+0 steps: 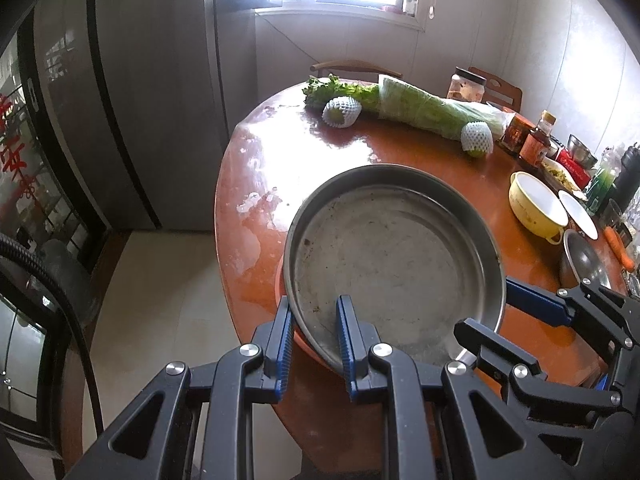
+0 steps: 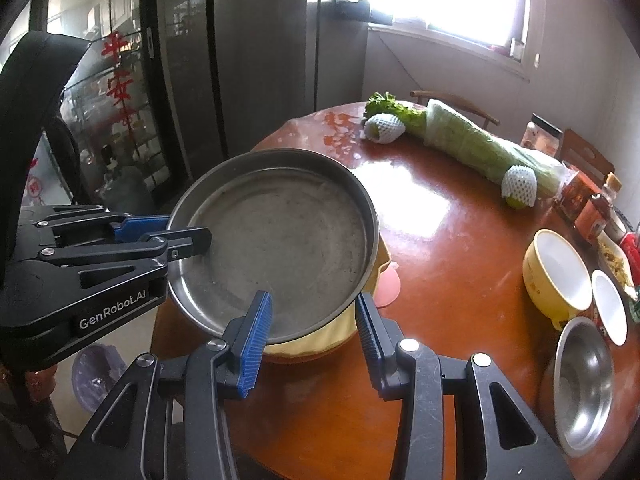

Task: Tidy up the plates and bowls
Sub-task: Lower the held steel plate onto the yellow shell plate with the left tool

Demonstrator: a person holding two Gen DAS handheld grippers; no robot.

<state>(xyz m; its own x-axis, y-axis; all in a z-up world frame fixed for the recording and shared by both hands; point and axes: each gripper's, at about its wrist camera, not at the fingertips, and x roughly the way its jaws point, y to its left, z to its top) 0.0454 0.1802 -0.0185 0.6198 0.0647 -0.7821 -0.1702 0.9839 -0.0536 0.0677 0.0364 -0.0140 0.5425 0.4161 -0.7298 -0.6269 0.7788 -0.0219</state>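
Nearest, the left gripper (image 1: pixel 316 332) pinches the near rim of the steel tray (image 1: pixel 392 256), one finger inside and one outside. The right gripper (image 2: pixel 314 320) clamps the tray's right rim together with the yellow bowl (image 2: pixel 320 340) under it. The tray sits atop that bowl at the near left edge of the table (image 1: pixel 420 152). It looks stiff, light and slick, so rim grips on opposite sides suit it. Farther right stand a yellow-and-white bowl (image 2: pixel 558 270) and a steel bowl (image 2: pixel 584 384); vegetables (image 2: pixel 472 140) lie beyond.

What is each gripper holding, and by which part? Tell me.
Both hold the steel pan by its rim: the left gripper is clamped on the near edge, the right gripper on the edge at its side, one finger inside the pan and one outside.
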